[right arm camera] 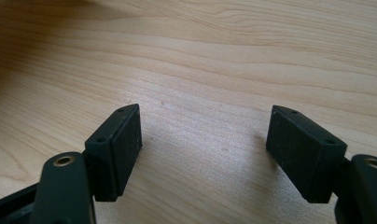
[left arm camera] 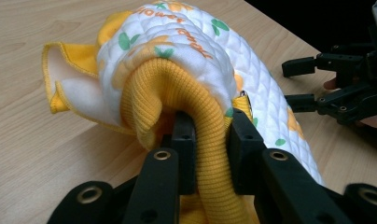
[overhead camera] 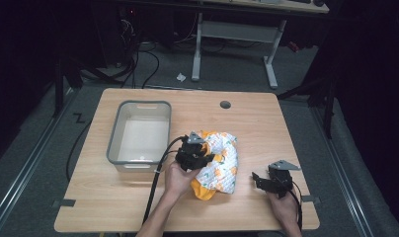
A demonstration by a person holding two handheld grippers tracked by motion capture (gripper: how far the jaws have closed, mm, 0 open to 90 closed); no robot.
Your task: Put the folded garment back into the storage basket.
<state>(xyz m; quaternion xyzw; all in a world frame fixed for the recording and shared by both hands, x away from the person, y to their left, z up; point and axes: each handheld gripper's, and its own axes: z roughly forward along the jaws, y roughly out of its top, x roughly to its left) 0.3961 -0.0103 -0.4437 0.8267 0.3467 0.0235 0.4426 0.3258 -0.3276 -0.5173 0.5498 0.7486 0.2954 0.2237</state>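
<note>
Yellow cuff of garment clamped in left gripper, cuff's lower end cut off.

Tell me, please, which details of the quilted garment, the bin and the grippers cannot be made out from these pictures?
- Quilted garment, high view: its kind and full shape; it lies bunched, and the left gripper covers part.
- Garment's orange lettering, left gripper view: too folded to read whole.
- Grey bin, high view: its near inner wall is hidden by the rim.
- Right gripper, right gripper view: its body is cut off by the bottom edge.
</note>
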